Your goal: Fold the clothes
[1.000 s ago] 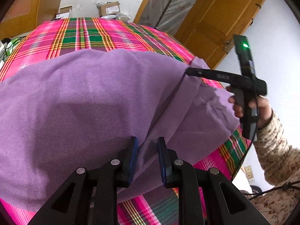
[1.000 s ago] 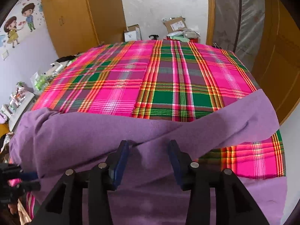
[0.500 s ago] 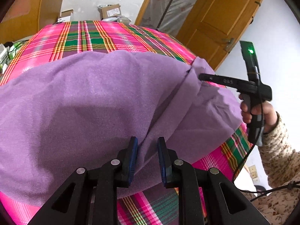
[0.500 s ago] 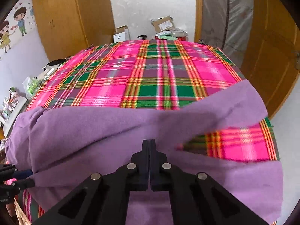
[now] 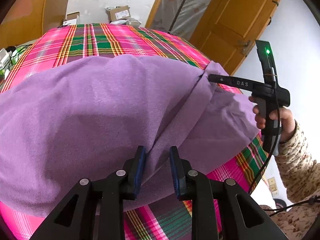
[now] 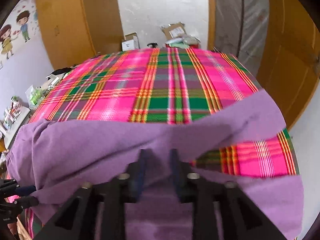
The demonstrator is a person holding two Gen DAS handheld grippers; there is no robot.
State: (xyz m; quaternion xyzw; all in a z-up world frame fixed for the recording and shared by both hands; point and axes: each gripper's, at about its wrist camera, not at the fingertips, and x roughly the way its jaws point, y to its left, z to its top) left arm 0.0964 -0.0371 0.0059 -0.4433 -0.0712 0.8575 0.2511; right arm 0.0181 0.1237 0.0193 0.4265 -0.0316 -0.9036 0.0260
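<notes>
We have the purple garment (image 5: 104, 108) doubled over on the plaid bed (image 5: 112, 42); both jaws spread, seemingly gripping nothing; further folds probably remain.

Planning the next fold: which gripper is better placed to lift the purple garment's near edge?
Left, probably. The left gripper has a raised ridge of the purple garment between its fingers, ready to pinch. The right gripper also stands open, but its view is blurred and its hold on the cloth is unclear.
</notes>
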